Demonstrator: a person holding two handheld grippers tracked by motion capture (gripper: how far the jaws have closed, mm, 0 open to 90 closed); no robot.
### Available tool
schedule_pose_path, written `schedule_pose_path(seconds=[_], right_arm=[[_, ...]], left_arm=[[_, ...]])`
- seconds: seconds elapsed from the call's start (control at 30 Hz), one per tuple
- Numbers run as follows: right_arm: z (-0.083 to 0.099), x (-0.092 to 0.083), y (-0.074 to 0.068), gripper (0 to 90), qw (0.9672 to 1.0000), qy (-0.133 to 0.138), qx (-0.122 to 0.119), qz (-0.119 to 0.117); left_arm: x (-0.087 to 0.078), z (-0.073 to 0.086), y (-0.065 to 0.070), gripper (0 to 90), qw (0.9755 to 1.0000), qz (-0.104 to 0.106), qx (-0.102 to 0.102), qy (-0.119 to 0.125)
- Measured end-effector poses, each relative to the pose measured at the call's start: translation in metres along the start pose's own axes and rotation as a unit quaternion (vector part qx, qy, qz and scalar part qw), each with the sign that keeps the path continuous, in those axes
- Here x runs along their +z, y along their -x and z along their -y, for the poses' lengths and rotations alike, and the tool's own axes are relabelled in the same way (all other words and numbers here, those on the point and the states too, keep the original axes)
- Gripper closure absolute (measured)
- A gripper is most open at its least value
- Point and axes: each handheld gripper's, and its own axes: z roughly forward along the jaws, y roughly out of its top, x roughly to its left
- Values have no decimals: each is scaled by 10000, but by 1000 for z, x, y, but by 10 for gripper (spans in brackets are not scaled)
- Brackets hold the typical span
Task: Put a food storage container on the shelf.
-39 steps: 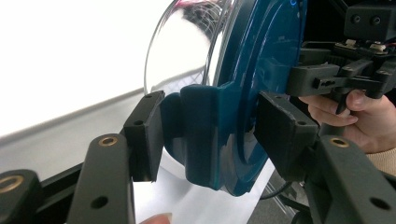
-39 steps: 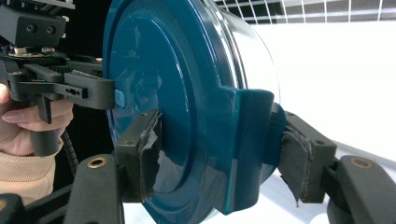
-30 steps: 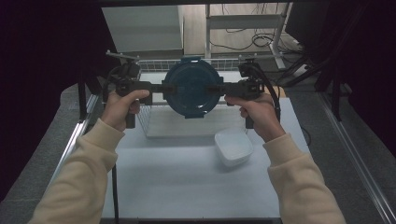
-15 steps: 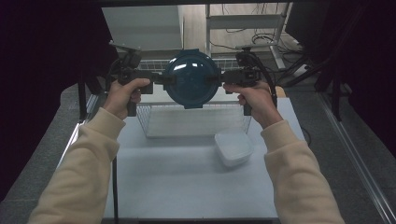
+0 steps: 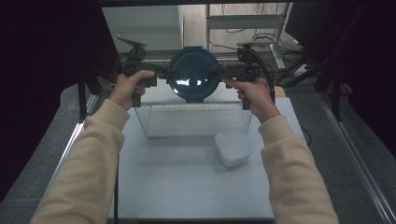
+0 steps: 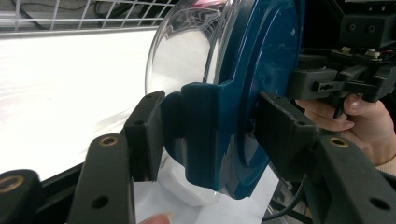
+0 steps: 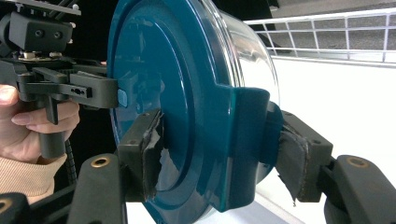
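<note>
A round container (image 5: 192, 73) with a teal lid (image 7: 163, 70) and a clear bowl (image 6: 187, 51) hangs in the air on edge, above the far side of the wire basket (image 5: 196, 119). The lid faces the person. My left gripper (image 5: 164, 72) grips its left side clip, whose teal tab (image 6: 205, 126) sits between the left gripper's (image 6: 212, 135) pads. My right gripper (image 5: 219, 72) is shut on the opposite clip (image 7: 247, 135), with the right gripper's (image 7: 219, 154) worn pads on either side of it.
The white wire basket stands at the back of the white table (image 5: 187, 186). A white lidded plastic box (image 5: 233, 148) lies in front of the basket's right corner. A metal shelf frame (image 5: 243, 23) and cables lie beyond the table.
Both hands have carried the container away from the person, from above the basket's middle towards its far side.
</note>
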Motion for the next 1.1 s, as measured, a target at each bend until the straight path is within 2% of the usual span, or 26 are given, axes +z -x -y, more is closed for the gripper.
schedule_pose_path(seconds=[0.17, 0.37, 0.43, 0.47, 0.5, 0.53, 0.57, 0.6, 0.63, 0.7, 0.77, 0.8, 0.83, 0.97, 1.1], right_arm=[[-2, 5, 8, 378, 9999, -47, 111, -36], [-3, 14, 20, 378, 9995, -159, 259, -39], [-3, 22, 30, 368, 9985, -278, 470, -32], [-4, 23, 34, 367, 9980, -221, 578, -86], [-4, 23, 34, 367, 9980, -221, 578, -86], [-5, 26, 39, 365, 9972, -147, 717, -119], [-5, 26, 39, 365, 9972, -147, 717, -119], [-6, 28, 43, 362, 9962, -125, 853, -134], [-6, 28, 43, 362, 9962, -125, 853, -134], [-8, 32, 50, 356, 9947, -124, 1004, -174], [-9, 34, 52, 355, 9940, -120, 1065, -201], [-10, 35, 56, 354, 9924, -139, 1201, -242], [-11, 37, 58, 354, 9915, -137, 1267, -260], [-12, 41, 65, 350, 9878, -118, 1529, -273], [-12, 43, 68, 348, 9857, -91, 1658, -300]], left_arm=[[5, -1, -6, 444, 10000, -25, -79, -29], [14, -3, -19, 442, 9996, -62, -221, -135], [20, -3, -26, 445, 9990, -36, -417, -137], [21, -4, -28, 447, 9988, -14, -469, -99], [21, -4, -28, 448, 9988, -14, -469, -99], [23, -7, -32, 448, 9983, 35, -588, -47], [23, -7, -32, 448, 9983, 35, -588, -47], [26, -9, -37, 447, 9972, 104, -740, 16], [26, -9, -37, 444, 9972, 104, -740, 16], [30, -11, -44, 437, 9958, 179, -890, 86], [31, -11, -46, 434, 9953, 203, -945, 86], [34, -11, -51, 427, 9938, 263, -1073, 135], [34, -11, -51, 424, 9938, 263, -1073, 135], [40, -12, -60, 404, 9912, 317, -1278, 169], [43, -11, -66, 381, 9896, 381, -1373, 200]])
